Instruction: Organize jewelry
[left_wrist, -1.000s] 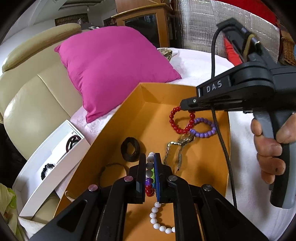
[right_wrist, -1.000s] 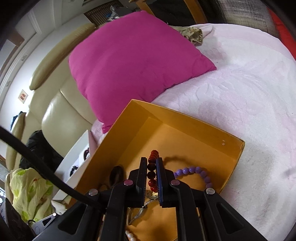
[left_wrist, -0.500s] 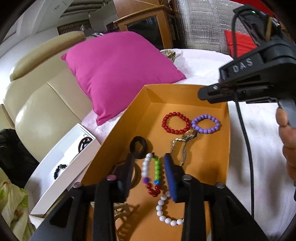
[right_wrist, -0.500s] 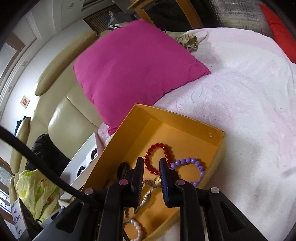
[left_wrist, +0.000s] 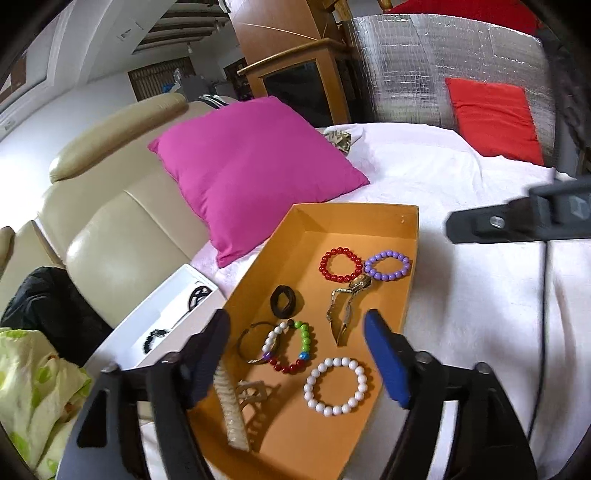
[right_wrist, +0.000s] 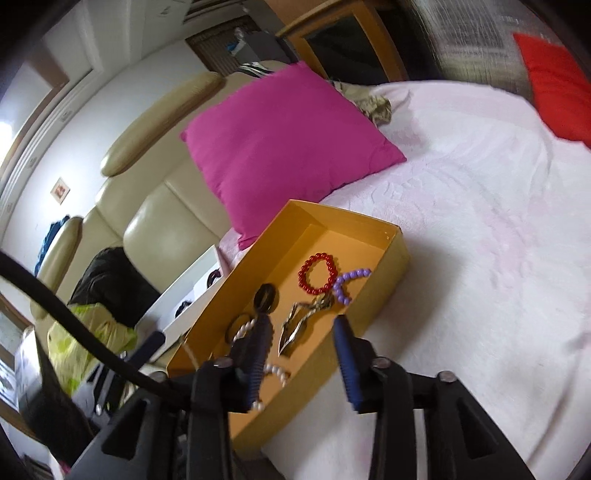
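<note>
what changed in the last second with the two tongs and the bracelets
Both tongs let go and pulled back up. The left tongs released the multicoloured bracelet; the right tongs released the red bracelet. Both are opening, nothing between them. The orange box and other jewelry stayed put.

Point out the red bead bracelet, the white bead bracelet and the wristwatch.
red bead bracelet (left_wrist: 340, 265): left wrist view, its beads.
white bead bracelet (left_wrist: 308, 384): left wrist view, left-side beads.
wristwatch (left_wrist: 360, 283): left wrist view, its face.

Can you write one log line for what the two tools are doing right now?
left tool: opening, empty | right tool: opening, empty | orange box: holds red bracelet, purple bracelet, white bracelet
</note>
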